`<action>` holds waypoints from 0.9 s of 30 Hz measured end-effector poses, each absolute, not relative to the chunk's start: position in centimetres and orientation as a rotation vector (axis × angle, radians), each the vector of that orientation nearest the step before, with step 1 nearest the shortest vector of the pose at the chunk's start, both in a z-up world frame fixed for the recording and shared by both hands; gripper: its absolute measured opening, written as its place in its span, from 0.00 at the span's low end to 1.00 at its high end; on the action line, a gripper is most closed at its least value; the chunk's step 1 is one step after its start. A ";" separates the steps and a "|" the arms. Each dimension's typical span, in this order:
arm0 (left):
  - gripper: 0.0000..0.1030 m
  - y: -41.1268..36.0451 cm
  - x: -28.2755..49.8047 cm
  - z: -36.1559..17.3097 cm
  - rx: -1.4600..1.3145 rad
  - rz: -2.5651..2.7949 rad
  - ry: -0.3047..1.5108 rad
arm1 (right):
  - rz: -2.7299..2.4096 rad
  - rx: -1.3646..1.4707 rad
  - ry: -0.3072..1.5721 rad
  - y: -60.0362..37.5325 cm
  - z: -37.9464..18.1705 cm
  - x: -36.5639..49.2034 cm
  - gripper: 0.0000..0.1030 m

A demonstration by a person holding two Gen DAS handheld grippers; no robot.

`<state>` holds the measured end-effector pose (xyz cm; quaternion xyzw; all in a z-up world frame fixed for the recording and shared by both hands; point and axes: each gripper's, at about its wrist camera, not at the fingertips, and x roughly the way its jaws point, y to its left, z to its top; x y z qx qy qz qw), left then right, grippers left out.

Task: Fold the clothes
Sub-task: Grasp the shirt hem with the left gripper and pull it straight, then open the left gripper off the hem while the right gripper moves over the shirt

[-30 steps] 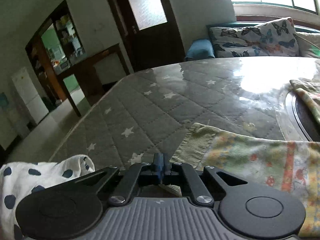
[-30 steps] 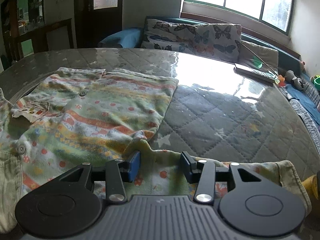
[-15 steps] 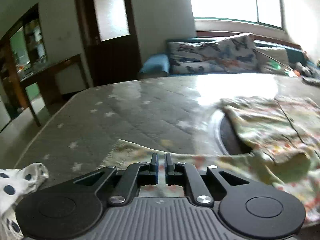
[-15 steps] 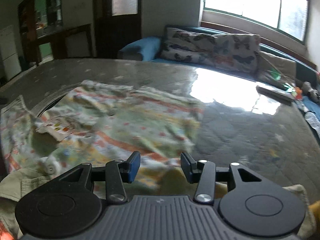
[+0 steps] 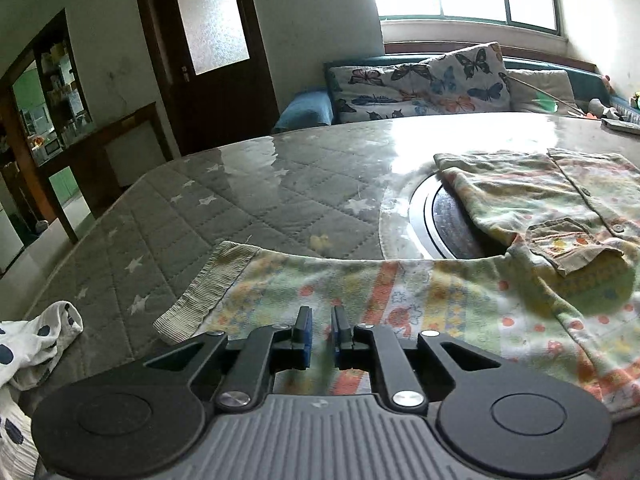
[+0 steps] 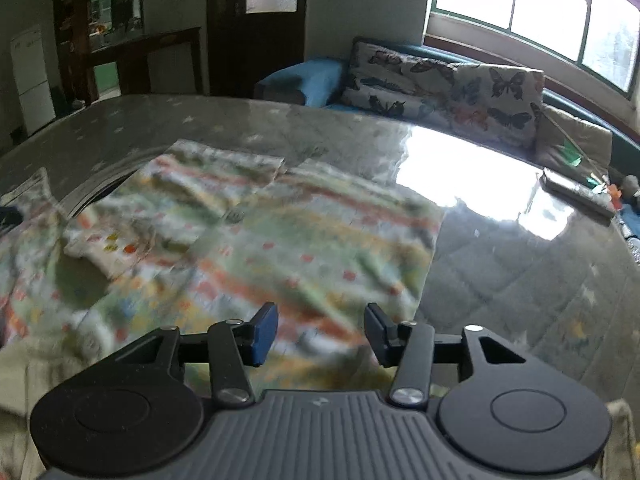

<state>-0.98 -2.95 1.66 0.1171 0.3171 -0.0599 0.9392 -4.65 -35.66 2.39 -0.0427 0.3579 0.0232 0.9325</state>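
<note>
**Shirt spread on the table, both grippers free above it**

Left wrist view: the left gripper (image 5: 319,334) hangs low over the shirt (image 5: 420,300), just behind its ribbed cuff (image 5: 208,284). Its jaws stand a narrow gap apart with only cloth pattern showing through, so nothing is pinched. The sleeve runs flat across the table (image 5: 248,200), probably laid out so it can be folded inward over the body. Beyond the sleeve, the shirt's body covers part of a dark round inset (image 5: 448,220) in the tabletop, whose far side is hidden under the cloth. A pocket (image 5: 568,244) lies rumpled on the chest. Left of the cuff, a spotted white cloth (image 5: 36,340) is cut off by the frame edge.

Right wrist view: the right gripper (image 6: 318,334) is wide open and empty, poised above the shirt's (image 6: 280,248) near hem. The cloth is smeared by blur, so buttons and creases are hard to make out, and the hem beneath the gripper body is hidden. I judge both grippers are placed to take a new hold for the next fold.
</note>
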 end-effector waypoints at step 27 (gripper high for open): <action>0.27 -2.0 -1.3 1.5 0.216 -0.102 0.619 | -0.054 0.012 0.768 -39.3 1.1 6.4 0.50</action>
